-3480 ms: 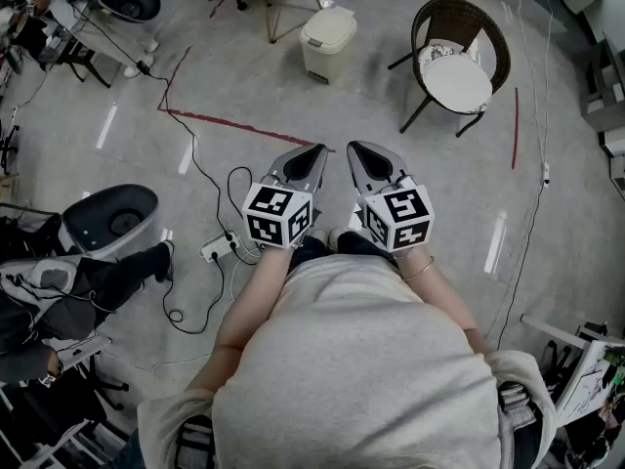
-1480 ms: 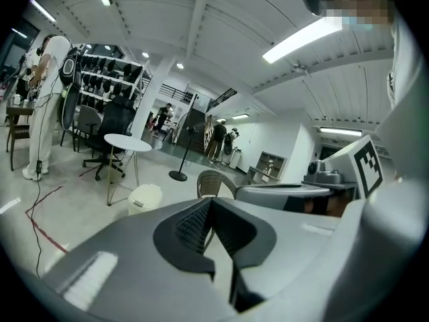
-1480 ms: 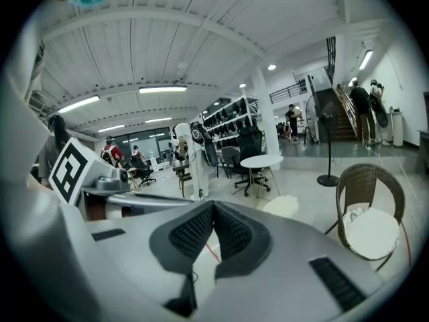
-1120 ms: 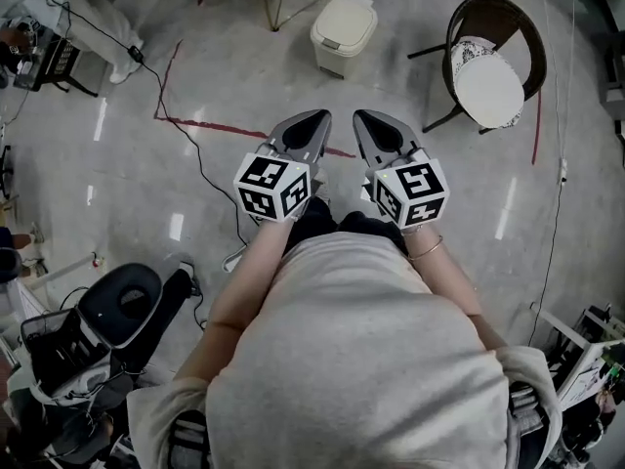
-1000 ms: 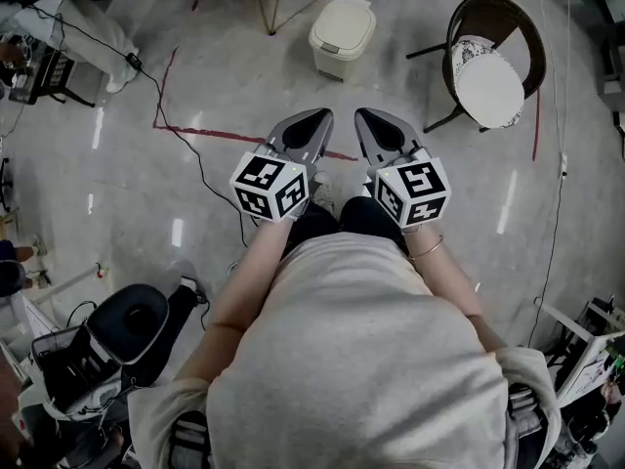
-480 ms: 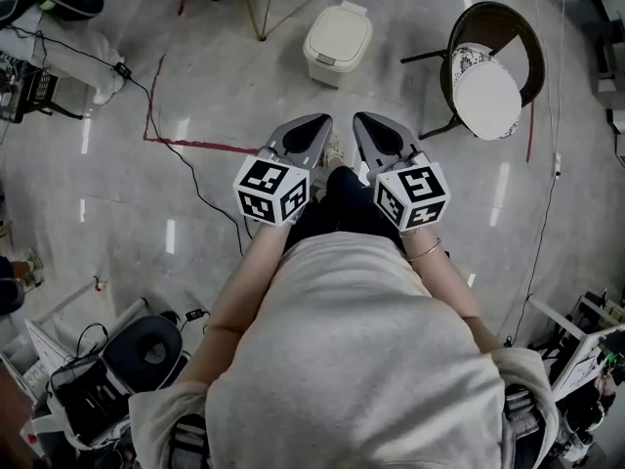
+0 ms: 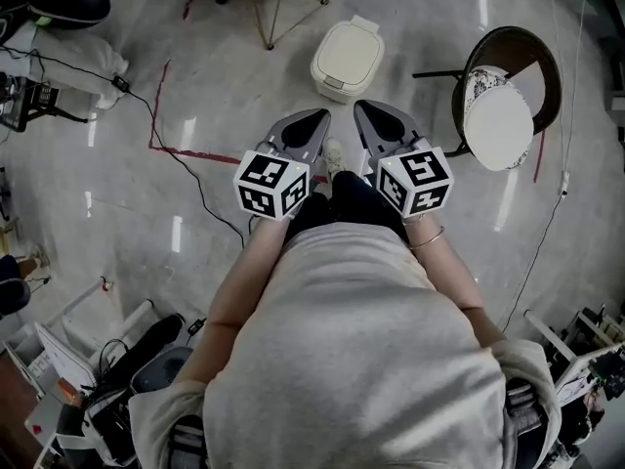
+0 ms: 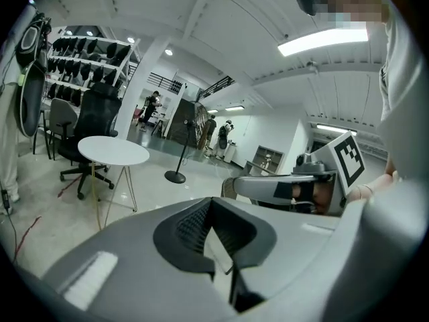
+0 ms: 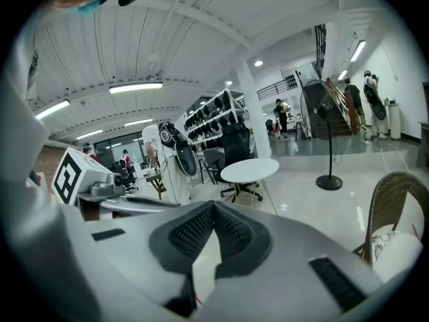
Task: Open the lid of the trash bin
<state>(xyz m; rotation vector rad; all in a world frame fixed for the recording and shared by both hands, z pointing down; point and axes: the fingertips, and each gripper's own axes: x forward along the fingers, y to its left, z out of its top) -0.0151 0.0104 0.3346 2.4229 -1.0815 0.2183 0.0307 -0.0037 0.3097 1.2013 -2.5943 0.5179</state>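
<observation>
Trash bin (image 7: pixel 344 64): standing on the floor (image 7: pixel 117 223) directly ahead of the person, cream lid (image 7: pixel 350 47) lying down flat – closed. Neither claw is touching it; in the head view both are pointing toward it from waist level, side by side.

Left claw (image 7: pixel 320 116): its own view is showing the two dark ribbed pads meeting at the tips (image 8: pixel 211 201), a narrow wedge of floor showing lower down, nothing held between them. Closed and empty.

Right claw (image 7: pixel 361 108): the same condition – pads are converging to a point (image 9: pixel 214 205), nothing gripped. Closed and empty.

Surroundings: a wicker chair (image 7: pixel 508 101) with a white cushion is standing to the right of the bin, well apart from it, and is also showing at the lower right of the right gripper view (image 9: pixel 395 213). A round white surface on thin legs (image 8: pixel 112 151) is standing beyond the bin. A red tape line (image 7: pixel 200 152) is running across the floor at the left, with a black cable (image 7: pixel 200 191) crossing it. One shoe (image 7: pixel 334 152) of the person is showing between the two claws
</observation>
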